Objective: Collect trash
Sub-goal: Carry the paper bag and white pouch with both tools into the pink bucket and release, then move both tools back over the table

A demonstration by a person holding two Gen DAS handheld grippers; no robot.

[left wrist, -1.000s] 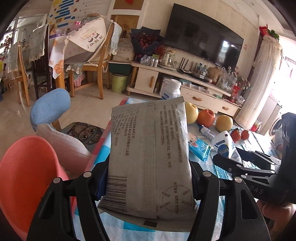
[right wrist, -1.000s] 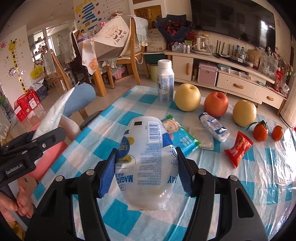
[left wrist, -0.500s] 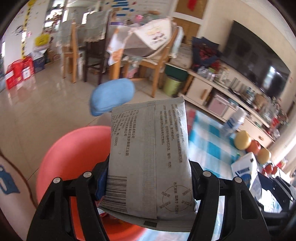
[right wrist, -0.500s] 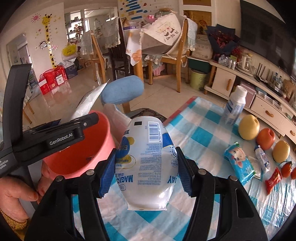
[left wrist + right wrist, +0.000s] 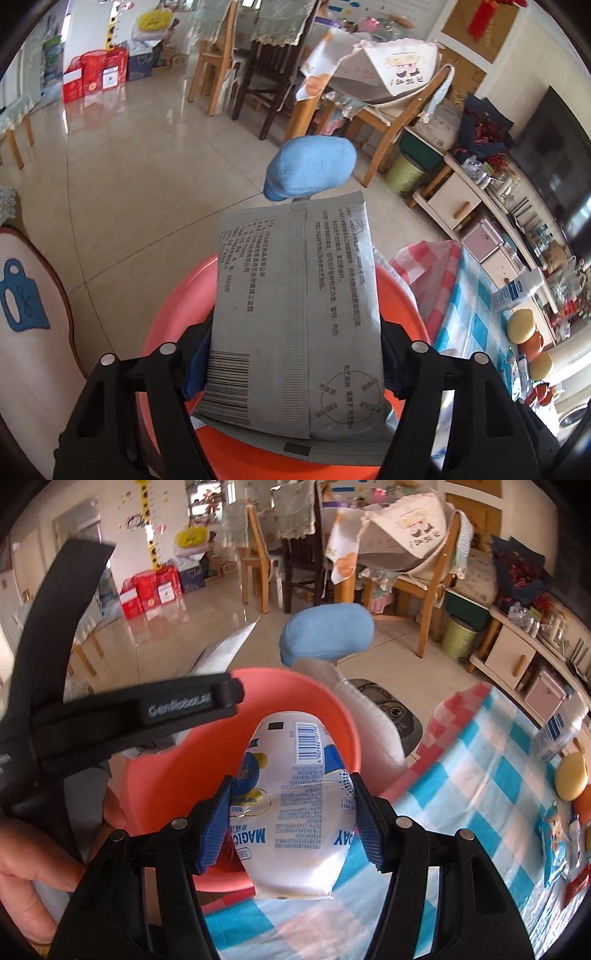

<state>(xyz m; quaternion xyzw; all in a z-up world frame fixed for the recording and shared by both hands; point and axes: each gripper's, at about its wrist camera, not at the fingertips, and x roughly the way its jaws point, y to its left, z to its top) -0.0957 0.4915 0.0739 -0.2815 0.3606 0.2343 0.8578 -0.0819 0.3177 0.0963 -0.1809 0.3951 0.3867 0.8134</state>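
We see the left gripper (image 5: 291,365) clamped on a grey packet (image 5: 295,314), held over the pink bin (image 5: 166,325); the checked worktop (image 5: 469,310) lies to the right.

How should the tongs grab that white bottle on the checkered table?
Take the white bottle around the middle of its body, coming in level from the side. It seems to stand upright on the table, and its body is tall, round and straight-walled, so it is probably easy to pinch across there.
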